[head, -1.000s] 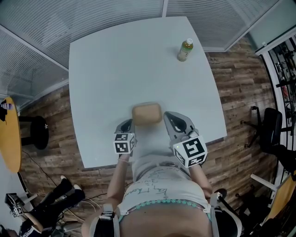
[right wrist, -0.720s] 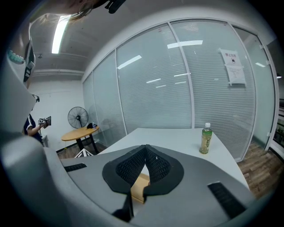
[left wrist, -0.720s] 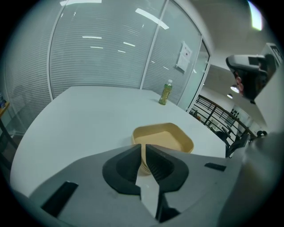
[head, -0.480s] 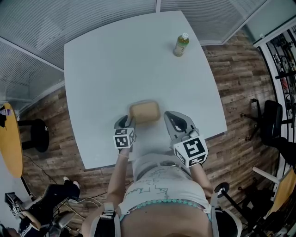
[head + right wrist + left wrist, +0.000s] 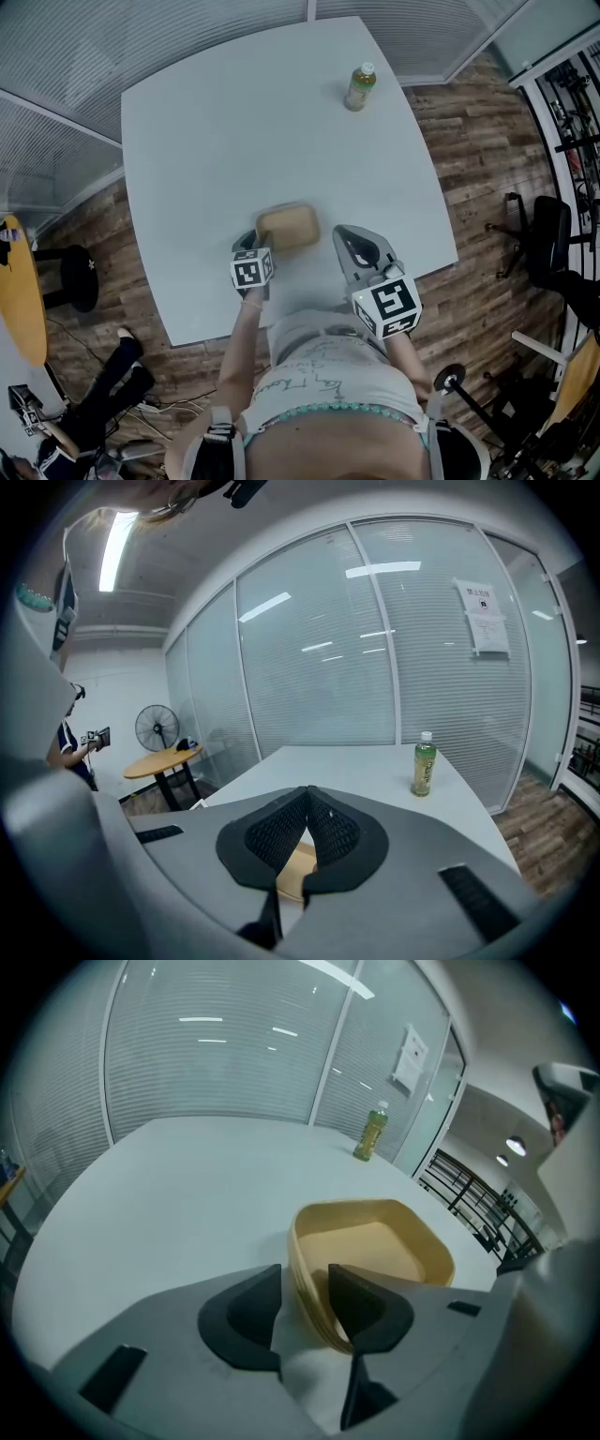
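A tan bowl with a ribbed wall stands near the front of the white table. In the left gripper view the bowl fills the middle. My left gripper is open and straddles its near wall, one jaw inside and one outside. In the head view this gripper sits at the bowl's left front corner. My right gripper hovers just right of the bowl, apart from it. Its jaws are shut with nothing between them, and a bit of the bowl shows below them.
A green drink bottle stands at the table's far right corner, also seen from both grippers. Glass walls with blinds ring the table. A round wooden table, a fan and an office chair stand on the wooden floor.
My left gripper's jaws have opened wider and moved forward, so the bowl's near wall now lies between them. The right gripper has stayed shut and still.
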### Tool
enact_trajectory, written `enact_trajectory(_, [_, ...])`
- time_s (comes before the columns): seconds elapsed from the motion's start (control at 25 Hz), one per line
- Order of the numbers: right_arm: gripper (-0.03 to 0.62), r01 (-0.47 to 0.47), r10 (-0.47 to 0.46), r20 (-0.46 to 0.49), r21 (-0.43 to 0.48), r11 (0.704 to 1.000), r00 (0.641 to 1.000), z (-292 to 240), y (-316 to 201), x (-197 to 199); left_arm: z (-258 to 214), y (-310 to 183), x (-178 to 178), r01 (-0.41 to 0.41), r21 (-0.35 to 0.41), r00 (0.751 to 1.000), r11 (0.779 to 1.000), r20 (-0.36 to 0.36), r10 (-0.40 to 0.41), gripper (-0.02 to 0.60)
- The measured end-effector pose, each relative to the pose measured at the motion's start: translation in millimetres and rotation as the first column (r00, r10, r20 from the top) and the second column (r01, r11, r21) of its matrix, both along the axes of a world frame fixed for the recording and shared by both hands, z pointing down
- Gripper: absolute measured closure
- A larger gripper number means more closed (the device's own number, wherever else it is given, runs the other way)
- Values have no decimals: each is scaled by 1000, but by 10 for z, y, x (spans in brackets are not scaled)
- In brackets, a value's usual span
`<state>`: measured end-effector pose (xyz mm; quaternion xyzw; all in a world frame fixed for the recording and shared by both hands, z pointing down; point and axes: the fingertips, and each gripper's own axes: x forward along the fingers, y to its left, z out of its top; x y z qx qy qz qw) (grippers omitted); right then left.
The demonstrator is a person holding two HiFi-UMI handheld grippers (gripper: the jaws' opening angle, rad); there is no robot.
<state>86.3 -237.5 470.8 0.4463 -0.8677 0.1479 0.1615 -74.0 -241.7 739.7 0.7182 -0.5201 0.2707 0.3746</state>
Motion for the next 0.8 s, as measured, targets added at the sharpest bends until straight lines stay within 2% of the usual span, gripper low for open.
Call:
enact_trajectory(0.2, [594, -3, 3, -2, 1, 1000, 1000, 8, -23, 50, 41, 27, 47, 53, -24, 997, 998, -59, -54, 475])
enact_trajectory(0.44, [594, 18, -18, 4, 6, 1000, 1000, 13, -57, 27, 70, 41, 20, 136, -52, 983, 989, -117, -141, 498])
enact_trajectory(0.8, [594, 55, -55, 5, 21, 998, 998, -30, -103, -18, 67, 75, -28, 255, -107, 947, 961, -171, -271, 537])
